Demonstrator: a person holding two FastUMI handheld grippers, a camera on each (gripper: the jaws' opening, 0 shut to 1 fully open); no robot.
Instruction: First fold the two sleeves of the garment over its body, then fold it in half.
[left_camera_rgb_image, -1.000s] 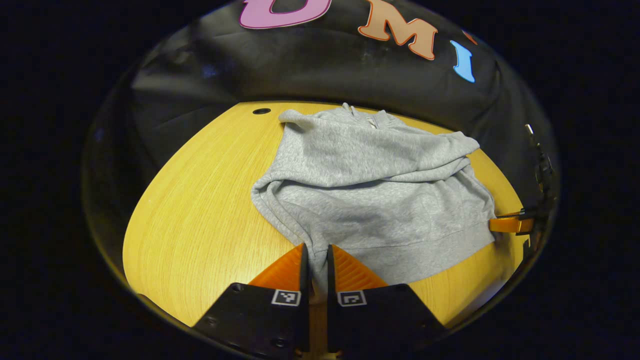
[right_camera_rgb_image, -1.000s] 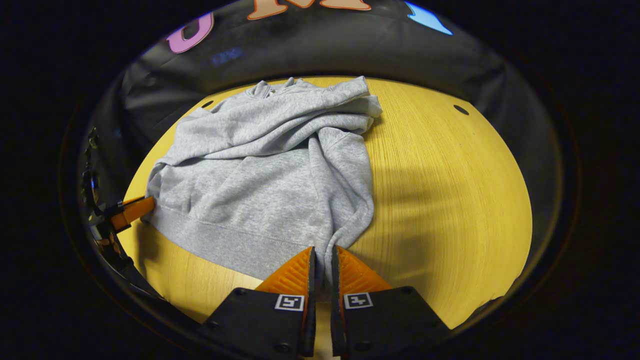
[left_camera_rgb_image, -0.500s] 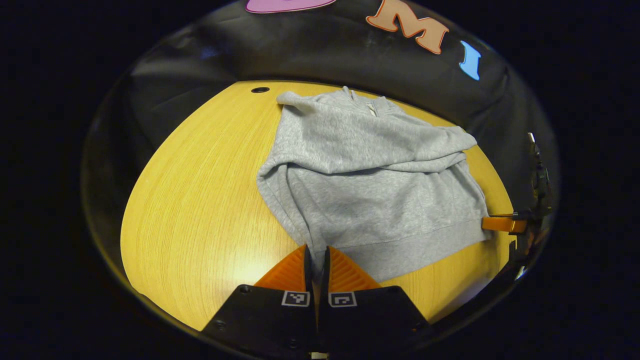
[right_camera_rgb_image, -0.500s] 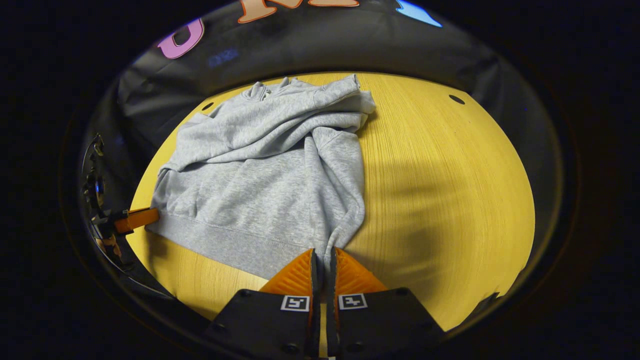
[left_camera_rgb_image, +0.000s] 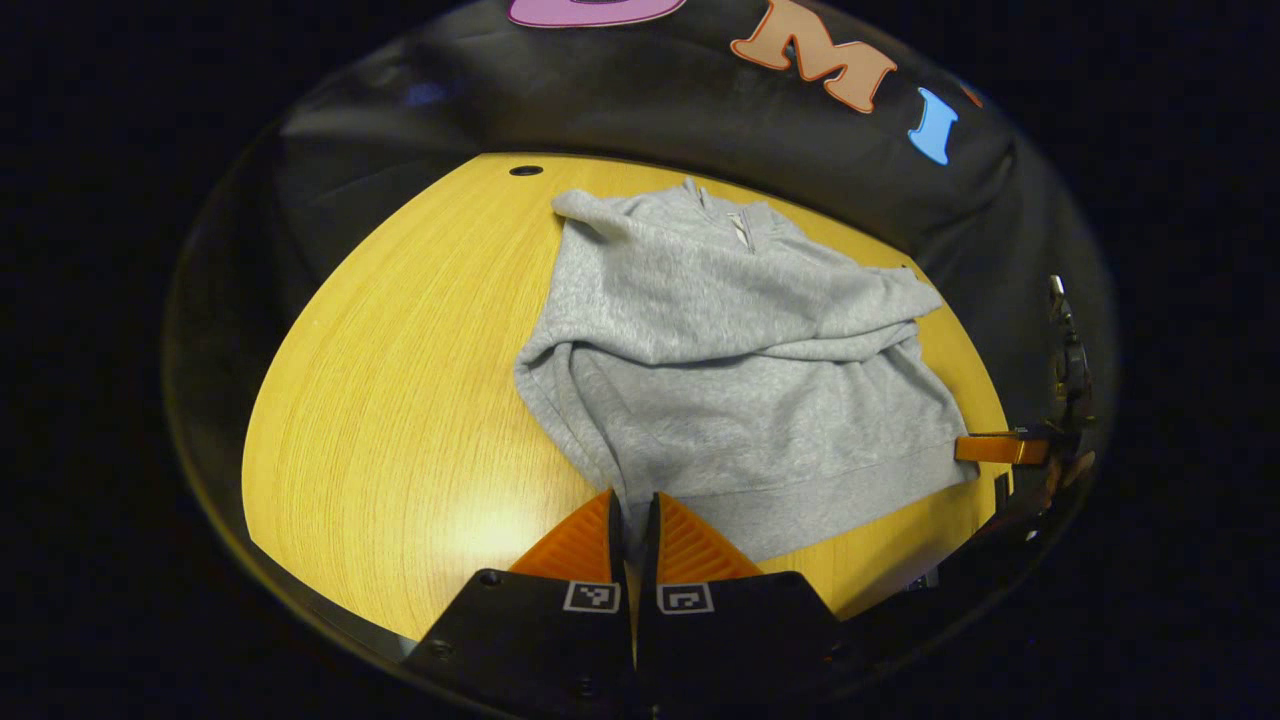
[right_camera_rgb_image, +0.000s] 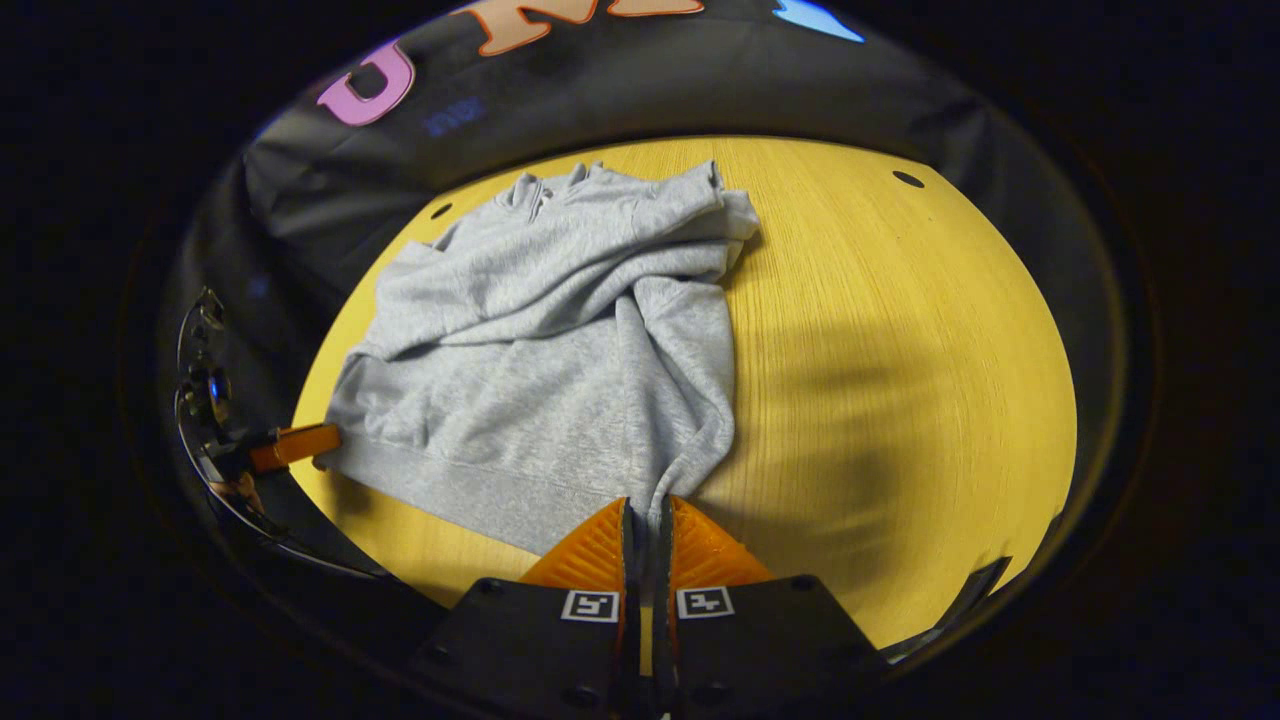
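Left gripper view looks forward over a yellow wooden table (left_camera_rgb_image: 400, 400), with the left gripper (left_camera_rgb_image: 632, 515) low at 6 o'clock, its two fingers drawn together and clamped on a bottom corner of the grey sweatshirt (left_camera_rgb_image: 720, 380). From that pinched corner the garment spreads away toward 12 and 1 o'clock, its collar at the far end near the booth wall and both sleeves lying crosswise over the body. At 3 o'clock in this view the right gripper (left_camera_rgb_image: 1000, 448) reaches in sideways and meets the other hem corner.

Right gripper view has the right gripper (right_camera_rgb_image: 647, 520) at 6 o'clock, pointing ahead, its fingers pressed together on the hem corner nearest it. The sweatshirt (right_camera_rgb_image: 560, 350) lies from there toward 11 o'clock, hem closest, collar farthest. At 9 o'clock the left gripper (right_camera_rgb_image: 295, 445) touches the opposite hem corner.

Count: one sweatshirt, two grippers, one table. The tabletop has small dark holes near its far edge, one (left_camera_rgb_image: 525, 170) in the left gripper view and two (right_camera_rgb_image: 908, 179) in the right gripper view.
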